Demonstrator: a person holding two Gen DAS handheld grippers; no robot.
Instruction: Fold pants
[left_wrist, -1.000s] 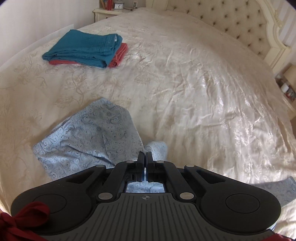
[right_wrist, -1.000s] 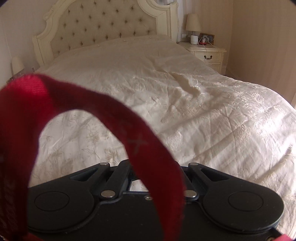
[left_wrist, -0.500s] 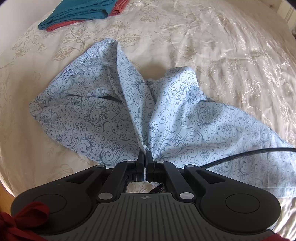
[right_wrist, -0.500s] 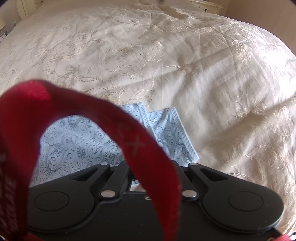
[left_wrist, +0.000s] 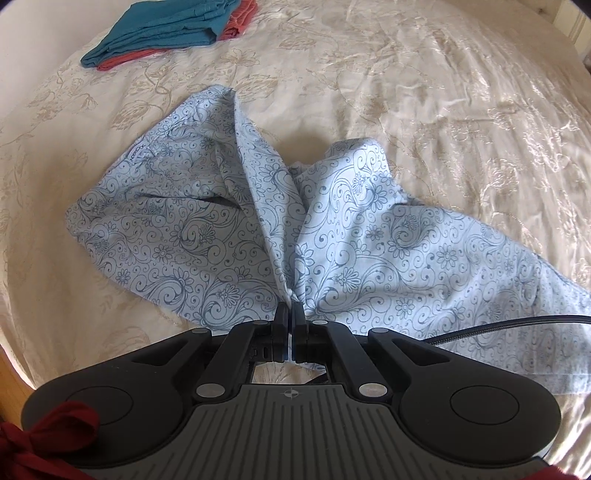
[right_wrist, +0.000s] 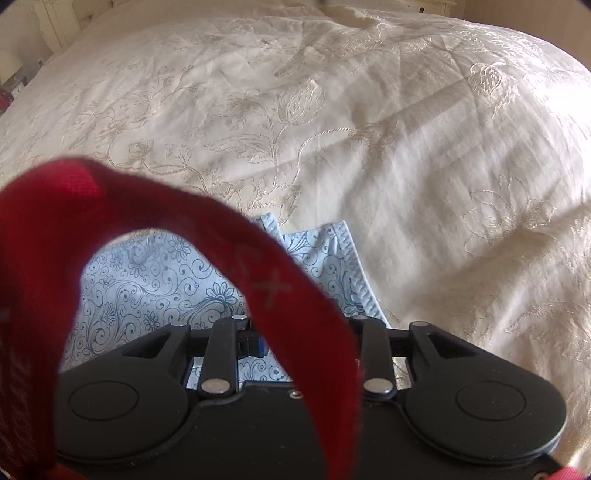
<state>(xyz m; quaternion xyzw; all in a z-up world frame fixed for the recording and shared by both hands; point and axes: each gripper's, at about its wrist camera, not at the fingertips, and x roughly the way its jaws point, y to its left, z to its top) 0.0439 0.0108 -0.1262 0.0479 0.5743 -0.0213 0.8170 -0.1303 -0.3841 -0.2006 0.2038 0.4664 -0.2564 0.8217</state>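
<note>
Pants (left_wrist: 229, 236), pale blue with a dark swirl-and-flower print, lie spread and rumpled on the bed (left_wrist: 424, 92). The left gripper (left_wrist: 290, 314) is clamped tight on a pinch of their cloth, and folds fan out from that pinch to either side. A black cable (left_wrist: 509, 323) crosses the cloth at the right. Beyond the pants, at the far left of the cream embroidered cover, a folded teal garment (left_wrist: 166, 29) sits on a folded red one (left_wrist: 236, 24). The right gripper (right_wrist: 299, 332) has just been opening; its jaws stand apart above a hemmed end of the pants (right_wrist: 332, 266), which lies flat on the cover, with no cloth pressed between them. A red strap (right_wrist: 184, 236) loops across that view and hides the gap.
</note>
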